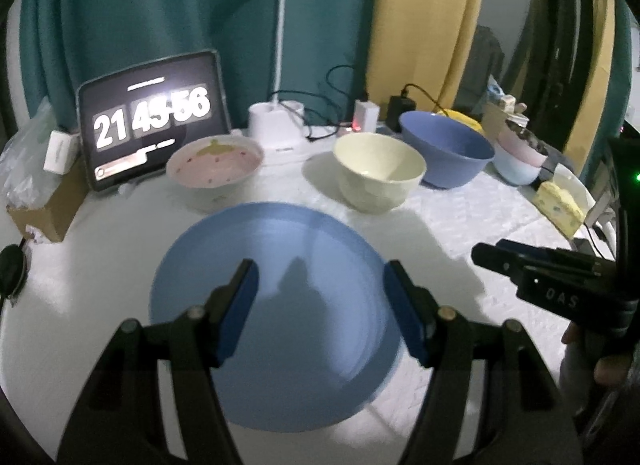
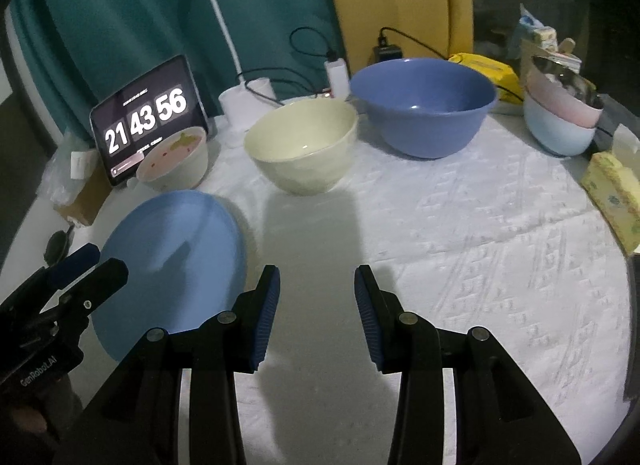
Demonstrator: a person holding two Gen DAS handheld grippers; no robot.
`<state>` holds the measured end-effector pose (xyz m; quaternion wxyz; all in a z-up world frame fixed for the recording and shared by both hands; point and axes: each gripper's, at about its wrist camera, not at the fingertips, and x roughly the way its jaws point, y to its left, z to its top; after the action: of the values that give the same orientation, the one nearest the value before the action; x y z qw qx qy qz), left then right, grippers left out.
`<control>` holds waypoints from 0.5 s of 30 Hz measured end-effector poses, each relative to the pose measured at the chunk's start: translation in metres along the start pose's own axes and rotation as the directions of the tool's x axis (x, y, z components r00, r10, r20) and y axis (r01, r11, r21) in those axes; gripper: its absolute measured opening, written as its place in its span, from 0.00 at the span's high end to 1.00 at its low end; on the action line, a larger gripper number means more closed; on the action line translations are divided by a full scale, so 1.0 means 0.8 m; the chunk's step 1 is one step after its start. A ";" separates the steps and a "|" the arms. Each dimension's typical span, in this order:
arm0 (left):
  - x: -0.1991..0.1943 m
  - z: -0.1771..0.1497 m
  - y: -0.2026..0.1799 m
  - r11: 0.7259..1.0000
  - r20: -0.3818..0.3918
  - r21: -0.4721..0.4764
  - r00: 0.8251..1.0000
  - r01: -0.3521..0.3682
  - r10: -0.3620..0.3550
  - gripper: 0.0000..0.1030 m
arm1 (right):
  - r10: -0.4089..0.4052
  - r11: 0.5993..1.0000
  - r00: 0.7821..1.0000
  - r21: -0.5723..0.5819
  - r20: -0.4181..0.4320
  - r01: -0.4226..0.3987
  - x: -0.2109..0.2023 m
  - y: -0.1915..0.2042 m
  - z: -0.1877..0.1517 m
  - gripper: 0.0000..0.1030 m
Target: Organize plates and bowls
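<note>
**Ana:** Left gripper [image 1: 320, 301] first: its jaws stand wide with nothing between the pads, and the blue plate [image 1: 276, 305] lies flat on the table [image 1: 460, 233] right under and ahead of them.

**Ben:** Touching it?

**Ana:** I can't tell; the pads look to be above the plate, not pressing on it. Past the plate, ahead and to the left of the jaws, sits the pink bowl [image 1: 215, 163], and ahead to the right the cream bowl [image 1: 379, 171]. Both are upright and apart from the plate.

**Ben:** And the other one?

**Ana:** Right gripper [image 2: 316, 313] has its jaws narrower, still parted, holding nothing. Only white cloth [image 2: 480, 245] shows between and below them. From there the plate is off to the left, near the left finger, and the cream bowl stands straight ahead.

**Ben:** Further out?

**Ana:** Beyond the cream bowl, ahead and right of the right jaws, is the big blue bowl [image 2: 424, 105], upright and just beside the cream one; I can't say whether they touch. Farther right at the table edge is a stack of bowls [image 2: 560, 125], a pink one nested in a pale blue one.

**Ben:** Background?

**Ana:** A tablet [image 1: 154, 117] showing a clock leans behind the pink bowl, with a white lamp [image 1: 280, 121] beside it. A tissue pack [image 2: 612, 193] lies far right.
</note>
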<state>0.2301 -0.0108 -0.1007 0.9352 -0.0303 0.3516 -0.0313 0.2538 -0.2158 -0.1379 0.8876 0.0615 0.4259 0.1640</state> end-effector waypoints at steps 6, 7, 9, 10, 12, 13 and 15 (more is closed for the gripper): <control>0.002 0.011 -0.028 0.999 0.020 0.034 1.000 0.015 -0.016 0.35 | -0.009 1.000 0.999 0.005 0.033 0.009 -0.014 -0.021 0.006 0.60; 0.002 0.013 -0.032 0.999 0.023 0.040 1.000 0.017 -0.018 0.35 | -0.010 1.000 0.999 0.006 0.038 0.009 -0.016 -0.024 0.007 0.60; 0.002 0.017 -0.042 0.998 0.032 0.051 0.999 0.021 -0.023 0.35 | -0.012 1.000 0.999 0.007 0.048 0.012 -0.022 -0.032 0.008 0.60; 0.003 0.019 -0.045 0.998 0.033 0.054 0.999 0.023 -0.025 0.35 | -0.014 1.000 0.998 0.008 0.053 0.013 -0.023 -0.034 0.009 0.60; 0.005 0.022 -0.052 0.998 0.036 0.062 0.999 0.027 -0.029 0.35 | -0.020 1.000 0.998 0.010 0.062 0.019 -0.027 -0.041 0.011 0.60; 0.006 0.025 -0.057 0.997 0.037 0.069 0.999 0.028 -0.031 0.35 | -0.022 1.000 0.998 0.012 0.067 0.022 -0.030 -0.045 0.011 0.60; 0.008 0.029 -0.064 0.996 0.041 0.079 0.999 0.033 -0.036 0.35 | -0.028 1.000 0.997 0.012 0.076 0.027 -0.035 -0.053 0.014 0.60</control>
<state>0.2479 -0.0612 -0.0834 0.9423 -0.0005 0.3294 -0.0603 0.2563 -0.2648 -0.1205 0.9051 0.0669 0.3934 0.1469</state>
